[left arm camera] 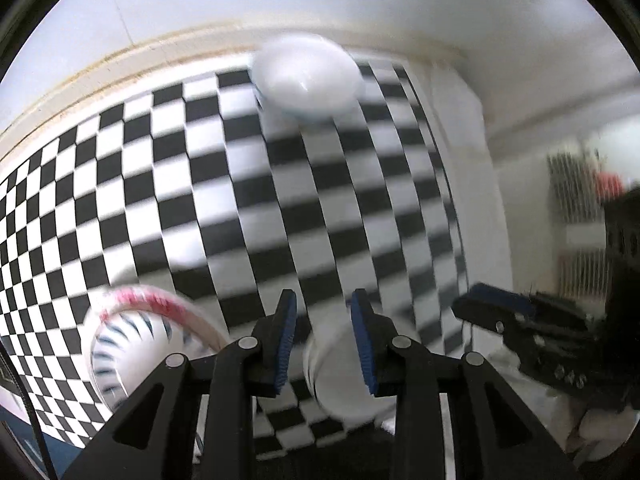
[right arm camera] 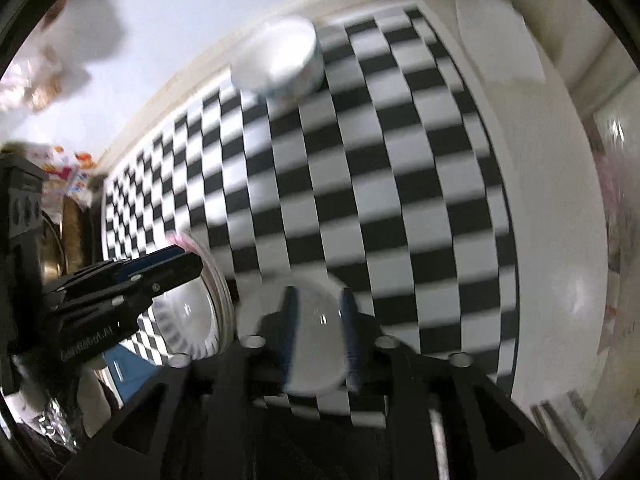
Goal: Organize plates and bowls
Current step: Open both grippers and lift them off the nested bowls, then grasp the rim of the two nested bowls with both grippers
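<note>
Both pairs of fingers stand slightly parted, empty: the left gripper (left arm camera: pixel 324 344) above a plain white bowl (left arm camera: pixel 344 376), the right gripper (right arm camera: pixel 319 334) above that same bowl. Beneath lies a black-and-white chequered cloth (left arm camera: pixel 240 200) on a white table (right arm camera: pixel 560 220) by a pale wall. A red-rimmed, blue-striped white bowl (left arm camera: pixel 136 344) sits near left, another white bowl (left arm camera: pixel 306 80) far. Motion blur smears everything.
</note>
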The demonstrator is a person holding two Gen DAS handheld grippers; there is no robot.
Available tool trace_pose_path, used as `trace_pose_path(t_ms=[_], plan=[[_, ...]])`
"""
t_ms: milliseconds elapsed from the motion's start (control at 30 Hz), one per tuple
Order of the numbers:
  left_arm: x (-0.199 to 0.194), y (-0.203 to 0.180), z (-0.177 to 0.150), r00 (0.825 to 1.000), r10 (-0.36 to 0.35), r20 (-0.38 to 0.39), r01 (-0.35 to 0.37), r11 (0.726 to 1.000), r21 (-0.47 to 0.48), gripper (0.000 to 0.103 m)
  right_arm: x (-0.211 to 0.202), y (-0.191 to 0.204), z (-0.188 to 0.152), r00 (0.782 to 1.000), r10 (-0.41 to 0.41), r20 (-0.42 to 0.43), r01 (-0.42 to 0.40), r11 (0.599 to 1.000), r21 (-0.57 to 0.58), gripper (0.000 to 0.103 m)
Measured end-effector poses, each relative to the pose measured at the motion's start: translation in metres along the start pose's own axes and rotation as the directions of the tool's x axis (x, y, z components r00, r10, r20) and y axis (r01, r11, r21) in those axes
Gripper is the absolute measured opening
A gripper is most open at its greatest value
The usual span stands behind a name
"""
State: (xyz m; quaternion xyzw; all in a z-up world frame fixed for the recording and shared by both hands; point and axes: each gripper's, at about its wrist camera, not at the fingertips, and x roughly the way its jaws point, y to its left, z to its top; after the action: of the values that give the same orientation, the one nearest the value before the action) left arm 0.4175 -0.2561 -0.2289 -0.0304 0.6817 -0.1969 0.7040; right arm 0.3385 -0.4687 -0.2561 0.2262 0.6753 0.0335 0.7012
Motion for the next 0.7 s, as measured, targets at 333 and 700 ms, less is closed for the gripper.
trace_pose_path(t_ms=[333,700], plan=[[0.028,0.045,0.113,1.0,-0.011,0.029,0.016,0.982,-0.189,0.026,0.009,0.003,0.13,0.993,0.01,0.117,-0.011,1.0,0.009,0.041],[0.095,0.053,0.159,0.997,0.019,-0.079,-0.036,0.975,-0.219,0.026,0.08,0.006,0.221,0.999,-0.018,0.046,0.017,1.0,0.024,0.041]])
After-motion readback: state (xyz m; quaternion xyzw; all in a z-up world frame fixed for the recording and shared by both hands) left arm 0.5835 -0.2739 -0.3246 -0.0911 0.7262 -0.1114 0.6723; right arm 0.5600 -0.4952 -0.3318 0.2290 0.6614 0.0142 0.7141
